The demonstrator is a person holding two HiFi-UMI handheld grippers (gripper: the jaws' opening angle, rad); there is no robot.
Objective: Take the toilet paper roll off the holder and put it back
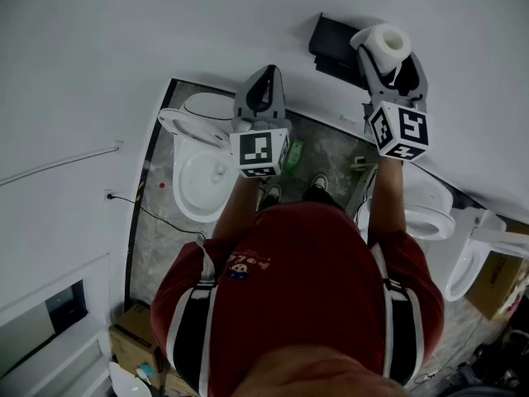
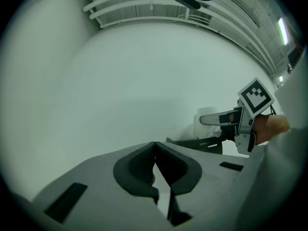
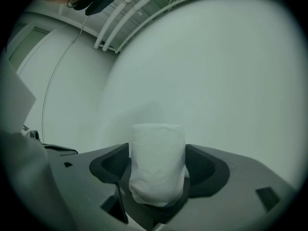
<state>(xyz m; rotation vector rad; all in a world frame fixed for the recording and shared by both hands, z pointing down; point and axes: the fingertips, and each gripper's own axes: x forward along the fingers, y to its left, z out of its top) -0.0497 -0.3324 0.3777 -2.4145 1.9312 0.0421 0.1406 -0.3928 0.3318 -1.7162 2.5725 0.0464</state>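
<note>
The white toilet paper roll (image 1: pixel 387 43) stands upright between the jaws of my right gripper (image 1: pixel 385 56), whose pads touch its two sides. In the right gripper view the roll (image 3: pixel 157 167) fills the gap of the right gripper (image 3: pixel 157 160), with bare white wall behind it. The black holder (image 1: pixel 332 46) is fixed to the wall just left of the roll. My left gripper (image 1: pixel 264 81) hangs further left, shut with nothing in it. In the left gripper view the tips of the left gripper (image 2: pixel 155 146) meet, and the holder (image 2: pixel 202 143) shows at the right.
Below me stand a white toilet (image 1: pixel 198 172) with its lid up at the left and two more toilets (image 1: pixel 430 213) at the right. A green bottle (image 1: pixel 293 151) lies on the grey floor. Cardboard boxes (image 1: pixel 136 337) sit at lower left, another box (image 1: pixel 500 284) at right.
</note>
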